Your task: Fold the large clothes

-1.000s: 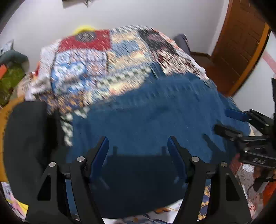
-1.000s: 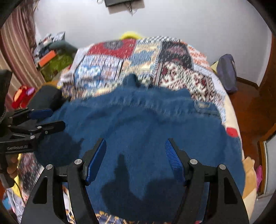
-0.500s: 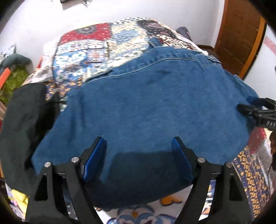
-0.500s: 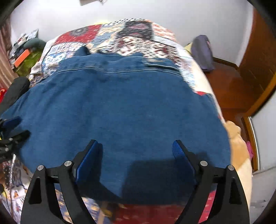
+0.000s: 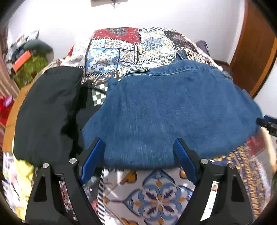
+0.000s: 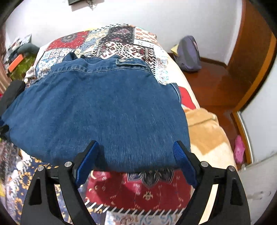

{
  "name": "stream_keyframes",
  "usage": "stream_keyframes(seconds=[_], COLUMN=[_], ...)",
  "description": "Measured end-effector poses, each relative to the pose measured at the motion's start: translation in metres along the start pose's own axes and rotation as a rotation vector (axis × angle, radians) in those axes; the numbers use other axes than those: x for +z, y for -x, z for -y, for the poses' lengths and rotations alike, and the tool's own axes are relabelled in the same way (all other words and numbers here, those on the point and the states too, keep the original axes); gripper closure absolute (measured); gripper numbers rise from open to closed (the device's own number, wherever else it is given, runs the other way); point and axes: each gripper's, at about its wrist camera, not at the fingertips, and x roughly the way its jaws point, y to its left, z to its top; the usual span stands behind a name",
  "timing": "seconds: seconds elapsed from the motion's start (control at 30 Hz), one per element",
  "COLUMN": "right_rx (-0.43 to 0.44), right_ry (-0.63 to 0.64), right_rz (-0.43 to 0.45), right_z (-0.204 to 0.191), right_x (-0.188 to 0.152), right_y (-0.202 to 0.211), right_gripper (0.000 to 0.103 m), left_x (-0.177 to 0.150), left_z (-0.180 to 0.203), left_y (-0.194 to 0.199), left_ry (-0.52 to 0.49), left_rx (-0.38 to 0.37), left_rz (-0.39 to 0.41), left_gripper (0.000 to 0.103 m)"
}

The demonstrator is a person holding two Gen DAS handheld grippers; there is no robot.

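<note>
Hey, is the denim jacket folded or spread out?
Folded: the denim jacket lies as a compact doubled block, collar at the far edge, no sleeves showing.

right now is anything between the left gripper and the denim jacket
Nothing visible is. The left gripper is open, right at the near hem of the denim jacket, with only bedspread below. The black garment lies off to its left.

White plaster walls (image 6: 155, 15) all round, polished reddish wood floor (image 6: 213, 86) gleaming beside a patchwork-covered bed (image 5: 121, 48), brown wooden door (image 5: 256, 46) at right, grey backpack (image 6: 188, 53) slumped against the skirting.
</note>
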Motion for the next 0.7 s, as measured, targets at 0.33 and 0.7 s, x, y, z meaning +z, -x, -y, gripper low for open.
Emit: stream_keyframes(seconds=[0.33, 0.7], right_rx=[0.062, 0.104], right_ry=[-0.021, 0.008], right_rz=[0.086, 0.022], right_z=[-0.011, -0.036], right_x=[0.008, 0.001], right_y=[0.032, 0.003], right_gripper=[0.018, 0.018], left_x=[-0.029, -0.015], left_z=[-0.061, -0.049], left_y=[0.001, -0.049], left_ry=[0.405, 0.527], left_rx=[-0.285, -0.447], left_rz=[-0.059, -0.08], left_gripper=[0.019, 0.028])
